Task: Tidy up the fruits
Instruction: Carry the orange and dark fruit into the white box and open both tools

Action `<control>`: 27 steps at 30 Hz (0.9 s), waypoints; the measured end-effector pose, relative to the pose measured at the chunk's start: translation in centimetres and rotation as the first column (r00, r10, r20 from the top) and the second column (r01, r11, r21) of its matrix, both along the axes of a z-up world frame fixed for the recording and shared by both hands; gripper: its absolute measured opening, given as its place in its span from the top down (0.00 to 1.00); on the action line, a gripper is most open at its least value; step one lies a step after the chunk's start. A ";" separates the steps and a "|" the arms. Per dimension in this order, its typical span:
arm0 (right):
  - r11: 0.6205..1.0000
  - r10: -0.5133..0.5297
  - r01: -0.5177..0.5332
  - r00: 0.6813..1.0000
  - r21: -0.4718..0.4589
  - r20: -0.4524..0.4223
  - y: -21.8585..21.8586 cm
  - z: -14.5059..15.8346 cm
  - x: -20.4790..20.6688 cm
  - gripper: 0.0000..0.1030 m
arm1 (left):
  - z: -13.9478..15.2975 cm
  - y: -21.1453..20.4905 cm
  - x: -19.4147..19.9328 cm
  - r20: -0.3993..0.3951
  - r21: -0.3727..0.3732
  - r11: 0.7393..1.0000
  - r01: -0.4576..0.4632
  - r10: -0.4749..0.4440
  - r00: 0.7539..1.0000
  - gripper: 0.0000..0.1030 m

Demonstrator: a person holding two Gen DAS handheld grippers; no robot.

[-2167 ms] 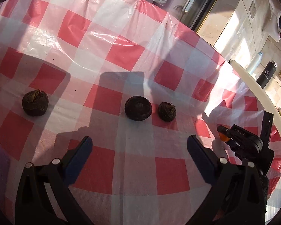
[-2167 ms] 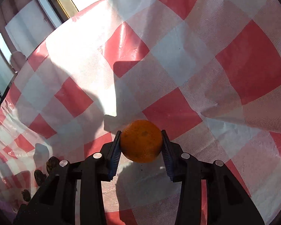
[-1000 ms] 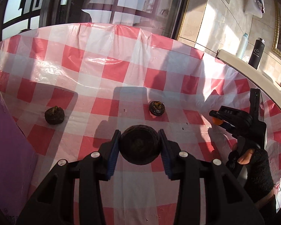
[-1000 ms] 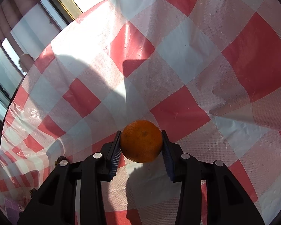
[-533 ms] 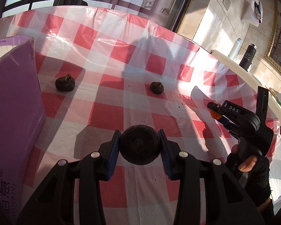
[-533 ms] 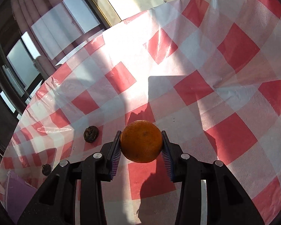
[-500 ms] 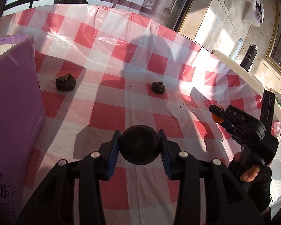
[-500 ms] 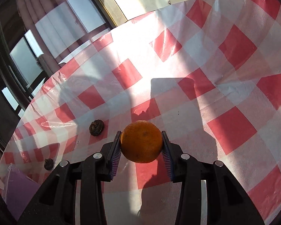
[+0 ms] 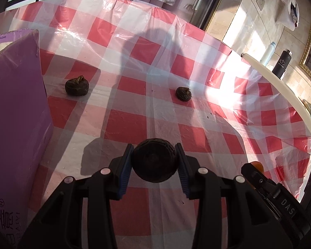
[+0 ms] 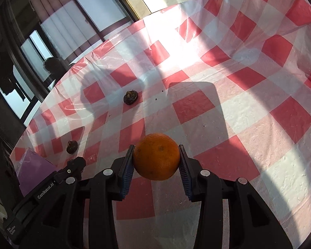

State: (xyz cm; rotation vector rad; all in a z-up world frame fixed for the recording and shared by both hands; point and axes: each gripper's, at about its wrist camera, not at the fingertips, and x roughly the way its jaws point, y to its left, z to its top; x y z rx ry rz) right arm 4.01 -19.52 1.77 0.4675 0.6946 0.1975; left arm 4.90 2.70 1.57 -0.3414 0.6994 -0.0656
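Note:
My left gripper (image 9: pixel 154 161) is shut on a dark brown round fruit (image 9: pixel 154 160) and holds it above the red-and-white checked tablecloth (image 9: pixel 134 128). Two more dark fruits lie on the cloth, one at the left (image 9: pixel 76 86) by the purple box and one further right (image 9: pixel 183 93). My right gripper (image 10: pixel 156 159) is shut on an orange (image 10: pixel 156 156) held above the cloth. The right wrist view also shows the two dark fruits, far (image 10: pixel 130 97) and near left (image 10: pixel 72 146), and the left gripper's body (image 10: pixel 51 182) at lower left.
A purple box (image 9: pixel 14 112) stands at the left edge of the table; its corner shows in the right wrist view (image 10: pixel 33 170). The right gripper's body (image 9: pixel 280 199) is at lower right. A white ledge (image 9: pixel 280 85) with bottles (image 9: pixel 281 63) runs behind the table's right edge.
My left gripper closed on the middle dark fruit, lifted it and drew back toward the purple box. My right gripper lifted with the orange and pulled back, and the two grippers came closer together.

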 end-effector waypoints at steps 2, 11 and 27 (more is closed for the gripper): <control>1.000 0.008 -0.008 1.000 -0.002 0.007 0.2 0.2 -0.1 0.60 | 0.1 -0.1 -0.4 0.004 -0.002 1.000 0.007 -0.007 1.000 0.61; 0.998 -0.049 0.043 0.992 0.051 0.113 -1.0 1.4 -2.3 0.60 | 4.2 -1.1 -9.9 0.175 0.023 1.000 -0.020 0.016 0.984 0.61; 0.924 0.376 -0.379 0.869 -0.056 0.323 12.9 10.6 -12.0 0.60 | 14.4 13.5 -24.4 0.407 0.077 0.914 -0.399 0.337 0.849 0.60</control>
